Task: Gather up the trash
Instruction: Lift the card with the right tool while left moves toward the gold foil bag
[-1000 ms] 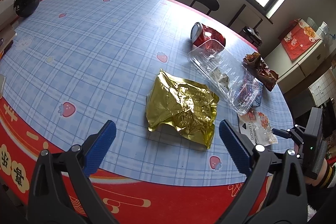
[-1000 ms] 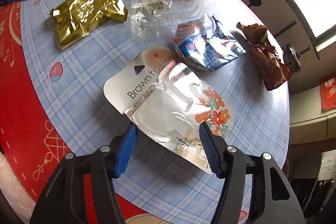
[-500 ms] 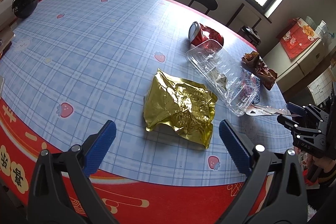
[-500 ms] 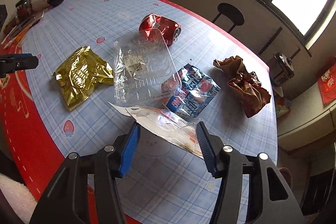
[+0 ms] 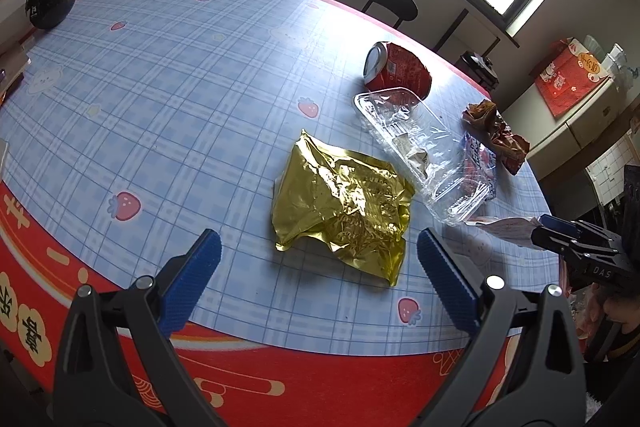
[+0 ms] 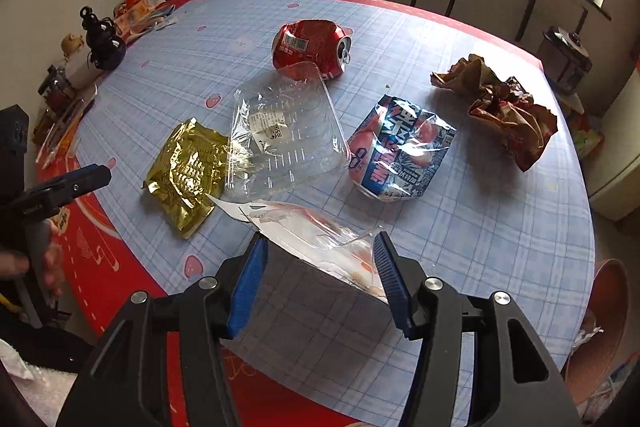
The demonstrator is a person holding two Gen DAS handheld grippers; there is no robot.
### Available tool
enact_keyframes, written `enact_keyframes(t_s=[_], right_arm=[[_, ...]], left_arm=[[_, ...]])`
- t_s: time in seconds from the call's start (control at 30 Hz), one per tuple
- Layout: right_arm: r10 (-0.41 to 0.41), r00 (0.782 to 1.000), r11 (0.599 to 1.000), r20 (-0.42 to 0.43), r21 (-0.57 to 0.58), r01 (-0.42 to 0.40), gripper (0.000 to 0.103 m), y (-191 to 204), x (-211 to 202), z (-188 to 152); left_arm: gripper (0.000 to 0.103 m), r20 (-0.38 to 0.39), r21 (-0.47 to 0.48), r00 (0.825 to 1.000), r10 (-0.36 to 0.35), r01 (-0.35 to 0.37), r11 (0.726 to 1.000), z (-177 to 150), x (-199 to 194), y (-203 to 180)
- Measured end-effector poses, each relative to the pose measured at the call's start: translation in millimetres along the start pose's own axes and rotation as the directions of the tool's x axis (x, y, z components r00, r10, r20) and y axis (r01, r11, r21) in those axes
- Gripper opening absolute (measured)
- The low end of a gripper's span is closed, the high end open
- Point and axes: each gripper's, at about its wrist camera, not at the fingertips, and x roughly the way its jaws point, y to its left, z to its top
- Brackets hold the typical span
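Lifted off the table (image 6: 500, 227) since a second ago, the hook packet (image 6: 316, 231) is pinched in the right gripper (image 6: 320, 267); its "Brown hook" print now faces away; left gripper (image 5: 316, 275) spread wide, gold wrapper (image 5: 344, 207) at twelve o'clock.

Both wrist cameras look steeply down along their jaws at the surface (image 5: 168, 75) from its red edge, the right one nearer; both take in the gold wrapper (image 5: 344, 205) (image 6: 188, 167) and crushed can (image 5: 398, 71) (image 6: 310, 45).

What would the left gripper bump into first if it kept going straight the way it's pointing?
Probably the gold foil bag. The left gripper is open and empty, aimed down at the table, and the bag lies just ahead between its fingers' line. Depth is hard to judge.
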Motion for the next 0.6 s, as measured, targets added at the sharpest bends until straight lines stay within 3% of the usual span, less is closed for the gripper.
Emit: enact_keyframes(t_s=[0.47,0.6], right_arm=[[-0.012,0.998,0.999,-0.056,0.039,0.014,0.051,-9,15,-10],[-0.008,0.999,0.999,-0.047,0.045,0.010,0.038,-8,16,-12]], left_arm=[[0.097,-0.009,0.017,1.000,-0.007,0.008,1.000,0,4,-7],[0.097,-0.012,0.014,1.000,-0.003,0.003,1.000,-2,4,-5]])
